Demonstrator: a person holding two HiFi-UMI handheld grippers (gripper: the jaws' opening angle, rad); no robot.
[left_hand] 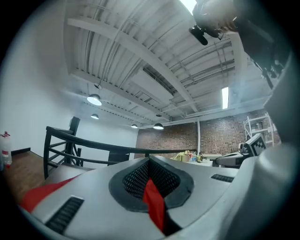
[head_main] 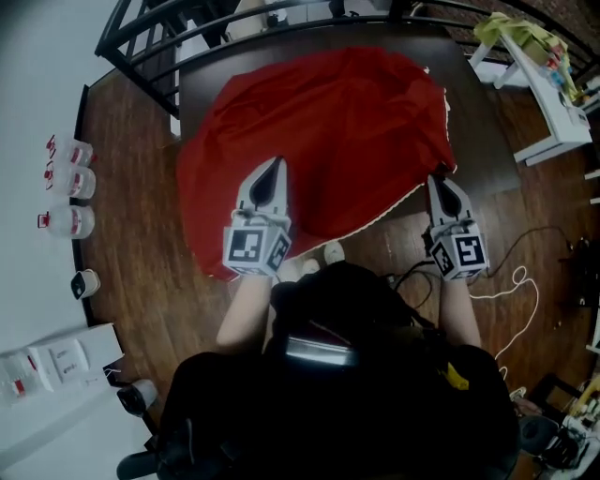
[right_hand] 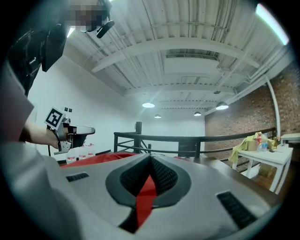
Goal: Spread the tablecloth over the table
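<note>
Spotter: Tablecloth (head_main: 328, 122), red and rumpled, lies heaped over the left and middle of the dark surface (head_main: 483, 141). The right strip is bare. Your left gripper (head_main: 274, 167) and right gripper (head_main: 440, 180) meet it on the near side.

Second: In the left gripper view, your left gripper (left_hand: 150, 185) is pressed together on a thin fold of red cloth (left_hand: 154, 208). The right gripper view shows the same: your right gripper (right_hand: 150, 180) is nipped onto a red strip (right_hand: 144, 199).

Spotter: Expect it to handle light and limp. It looks soft and holds folds, with no stiffness to carry a push. You will likely have to pull it flat rather than shove it. A thin pinch like this could slip if you tug sharply.

Second: Take hold at the hem. The pale trimmed edge (head_main: 394, 211) runs beside your right gripper and makes the surest line to grip. Your left gripper sits further into the cloth, away from any trim I can see.

Spotter: That near hem runs across you, slanting from low on your left to higher on your right. The long axis of the heap seems to lie the same way, left to right. Its bulk points away from you, toward the far railing (head_main: 281, 28).
</note>
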